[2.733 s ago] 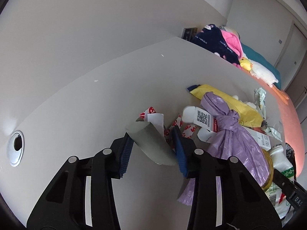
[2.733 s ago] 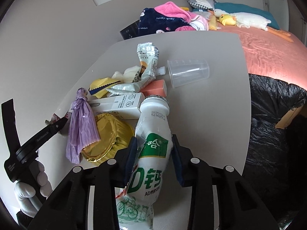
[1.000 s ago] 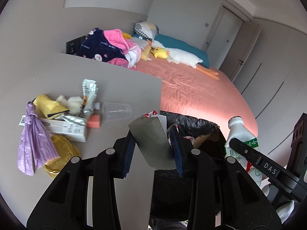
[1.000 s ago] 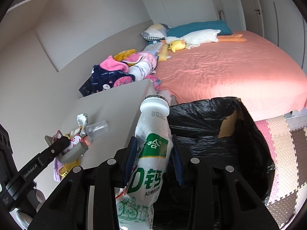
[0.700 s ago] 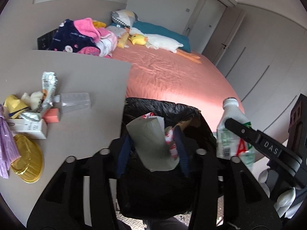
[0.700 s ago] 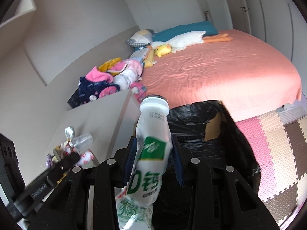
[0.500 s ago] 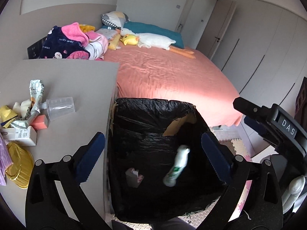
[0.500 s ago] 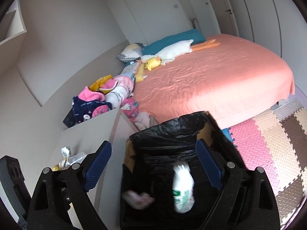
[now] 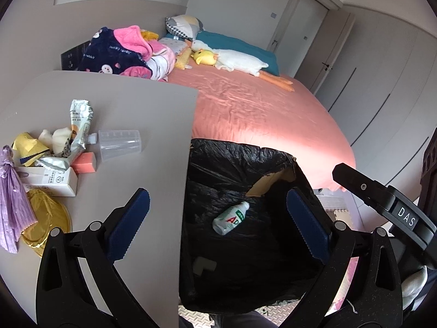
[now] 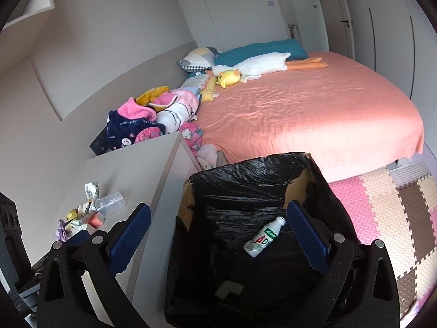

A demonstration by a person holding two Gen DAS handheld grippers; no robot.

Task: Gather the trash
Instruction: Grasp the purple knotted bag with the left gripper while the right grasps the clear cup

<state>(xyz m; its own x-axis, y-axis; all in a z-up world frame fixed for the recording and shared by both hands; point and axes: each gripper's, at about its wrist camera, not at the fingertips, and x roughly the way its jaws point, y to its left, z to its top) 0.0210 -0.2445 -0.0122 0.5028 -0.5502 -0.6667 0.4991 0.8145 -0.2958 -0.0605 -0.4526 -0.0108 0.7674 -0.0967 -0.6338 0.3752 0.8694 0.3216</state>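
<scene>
Black-lined trash bin (image 9: 243, 164) beside the desk (image 9: 153, 125) holds the milk bottle (image 9: 230, 218) lying on its side, while your left gripper (image 9: 218, 227) and right gripper (image 10: 218, 235) hang above it, jaws wide apart, empty

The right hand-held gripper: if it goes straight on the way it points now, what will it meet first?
Probably the black bag lining of the bin; the open right hand-held gripper points into it. The milk bottle lies slightly right of that line, though depth is unclear.
</scene>
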